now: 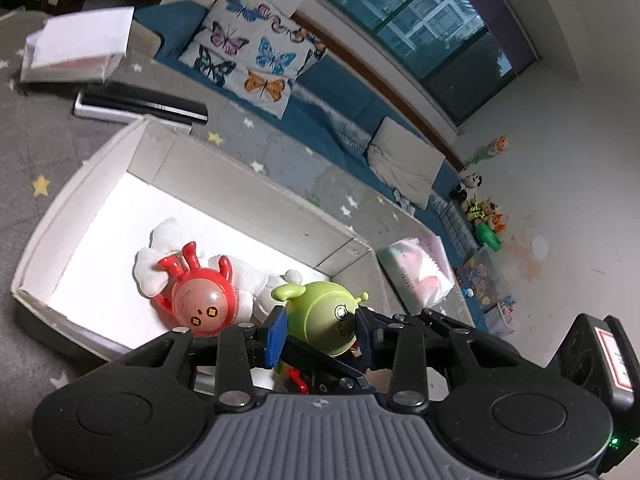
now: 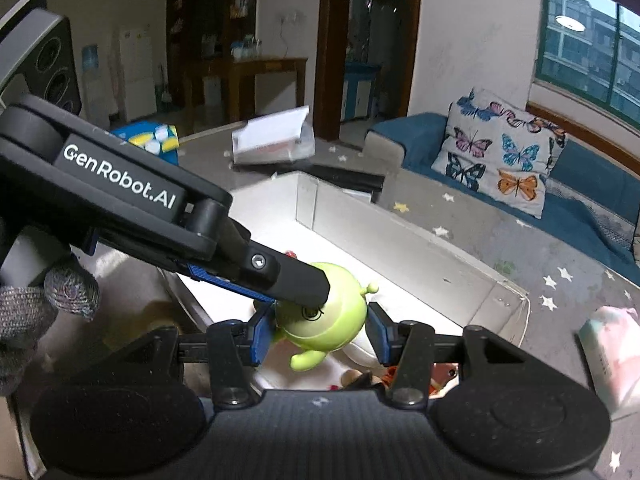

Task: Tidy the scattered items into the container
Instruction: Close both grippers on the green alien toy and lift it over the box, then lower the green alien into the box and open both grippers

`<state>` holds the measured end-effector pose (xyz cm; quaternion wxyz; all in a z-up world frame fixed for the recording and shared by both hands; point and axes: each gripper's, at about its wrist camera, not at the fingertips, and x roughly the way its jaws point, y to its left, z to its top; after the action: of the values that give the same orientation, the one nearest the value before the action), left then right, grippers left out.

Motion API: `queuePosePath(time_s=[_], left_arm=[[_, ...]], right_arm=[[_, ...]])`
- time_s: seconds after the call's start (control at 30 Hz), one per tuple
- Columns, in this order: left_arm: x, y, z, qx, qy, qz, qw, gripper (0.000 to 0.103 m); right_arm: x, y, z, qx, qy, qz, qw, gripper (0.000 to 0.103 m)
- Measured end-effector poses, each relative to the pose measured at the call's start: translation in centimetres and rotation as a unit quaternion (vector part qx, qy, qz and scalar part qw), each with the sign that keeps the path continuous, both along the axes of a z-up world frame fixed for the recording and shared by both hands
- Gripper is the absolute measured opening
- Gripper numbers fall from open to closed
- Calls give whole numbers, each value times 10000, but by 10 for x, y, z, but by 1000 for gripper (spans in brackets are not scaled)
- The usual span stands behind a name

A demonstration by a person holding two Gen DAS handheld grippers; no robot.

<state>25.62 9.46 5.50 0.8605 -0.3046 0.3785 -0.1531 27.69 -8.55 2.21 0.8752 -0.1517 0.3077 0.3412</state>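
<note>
A round green toy (image 2: pixel 320 316) with short limbs and antennae hangs over the open white box (image 1: pixel 80 184), clamped by both grippers at once. The right gripper (image 2: pixel 320 332) presses its blue pads on the toy's two sides; the left gripper (image 1: pixel 320 328) also holds it, one finger lying across its face. In the right view its antennae point up and right, its leg down and left. Below, a red toy (image 1: pixel 196 300) lies on white cloth (image 1: pixel 160 252) inside the box
</note>
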Motion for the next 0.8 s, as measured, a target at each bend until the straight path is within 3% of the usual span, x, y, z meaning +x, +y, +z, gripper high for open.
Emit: queuePosePath(time_s=[0.23,0.53,0.8], left_arm=[[15,1,-18,-49,300,-52,9995,40],[20,-1,-22,34,370,-68,9993,40],[19,-2,-21,108,368,-114,9992,40]], right_arm=[[15,10,-17,-537,102,254,9982,49],[26,22,-22,-1022,94,524,9933,49],[30,25,-22,-1074,126,524,9928,49]])
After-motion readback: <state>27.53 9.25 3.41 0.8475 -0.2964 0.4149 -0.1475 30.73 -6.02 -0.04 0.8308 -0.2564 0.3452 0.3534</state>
